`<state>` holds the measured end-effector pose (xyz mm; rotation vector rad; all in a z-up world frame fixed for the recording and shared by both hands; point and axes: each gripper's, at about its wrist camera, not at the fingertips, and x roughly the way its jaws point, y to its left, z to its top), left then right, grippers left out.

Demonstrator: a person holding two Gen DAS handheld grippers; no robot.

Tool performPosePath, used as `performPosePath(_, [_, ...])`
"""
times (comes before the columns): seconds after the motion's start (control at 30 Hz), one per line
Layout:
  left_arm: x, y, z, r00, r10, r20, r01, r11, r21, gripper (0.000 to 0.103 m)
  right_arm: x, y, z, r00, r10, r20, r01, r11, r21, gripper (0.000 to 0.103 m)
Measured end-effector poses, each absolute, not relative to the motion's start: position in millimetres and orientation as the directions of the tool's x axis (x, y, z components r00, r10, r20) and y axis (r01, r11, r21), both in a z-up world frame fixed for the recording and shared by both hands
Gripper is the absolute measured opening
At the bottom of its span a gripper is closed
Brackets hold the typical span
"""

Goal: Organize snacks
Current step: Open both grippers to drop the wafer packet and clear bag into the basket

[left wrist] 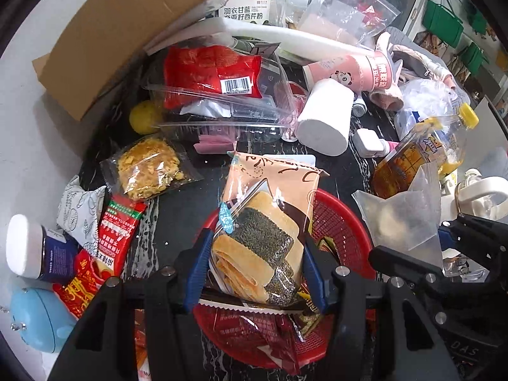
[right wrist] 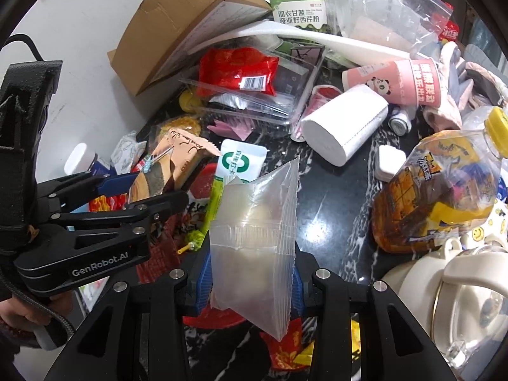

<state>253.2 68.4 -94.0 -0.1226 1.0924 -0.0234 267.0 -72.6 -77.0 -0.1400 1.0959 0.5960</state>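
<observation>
A: Where is the snack in your left gripper (left wrist: 257, 254)?

B: The seaweed cracker packet (left wrist: 263, 222) stands between the two blue pads (left wrist: 198, 266). The pads press on its lower part from both sides, so your left jaws are pinching it. The packet rises up from the jaws and hangs over the red basket (left wrist: 339, 222), which lies on the dark marble table (left wrist: 177, 209).

A: And your right gripper (right wrist: 250, 276)?

B: It pinches the frosted pouch (right wrist: 257, 231). The jaws stand narrow, with the pouch squeezed between them, and the upper end of the pouch points away from you. I cannot tell what is inside; something pale shows through. From the right wrist view your left gripper is to the left of it, holding the cracker packet (right wrist: 168, 171).

A: How many things do you count?

B: Two grippers, each with one snack. One red basket, with some wrappers already in it; I cannot count them well. On the table behind: one red bag (left wrist: 212, 73) in one clear box (left wrist: 250, 108), one clear bag of yellow flakes (left wrist: 149, 168), one paper roll (left wrist: 327, 117), one pink cup (left wrist: 346, 71), one bottle with a yellow cap (left wrist: 422, 155), one cardboard box (left wrist: 127, 28).
</observation>
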Motion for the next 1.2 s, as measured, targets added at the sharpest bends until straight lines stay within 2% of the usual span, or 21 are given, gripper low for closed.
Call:
performPosePath(0.23, [255,63,-97,0.48,-0.091,-0.872,0.008,0.995,-0.1,0.054,268,-71,-80,0.312,0.379,-0.871,-0.518,0.837,0.179,0.039])
performPosePath(0.4, [257,62,-104,0.433,-0.098,-0.896,0.009,0.994,-0.105,0.054,267,-70,-82,0.306,0.377,-0.874,-0.522,0.835,0.177,0.039])
performPosePath(0.43, [256,63,-105,0.43,-0.092,-0.898,0.003,0.995,-0.1,0.058,267,-69,-82,0.305,0.376,-0.875,-0.522,0.834,0.177,0.039])
performPosePath(0.47, [255,64,-104,0.433,-0.081,-0.898,-0.006,0.996,-0.093,0.067,266,-69,-82,0.304,0.376,-0.875,-0.523,0.834,0.177,0.039])
performPosePath(0.53, [252,66,-101,0.447,-0.08,-0.891,-0.014,0.995,-0.097,0.074,266,-68,-82,0.302,0.375,-0.877,-0.524,0.833,0.176,0.039])
performPosePath(1.2, [219,104,-69,0.507,0.001,-0.862,-0.147,0.986,-0.085,0.074,273,-49,-98,0.242,0.362,-0.9,-0.5,0.842,0.204,0.041])
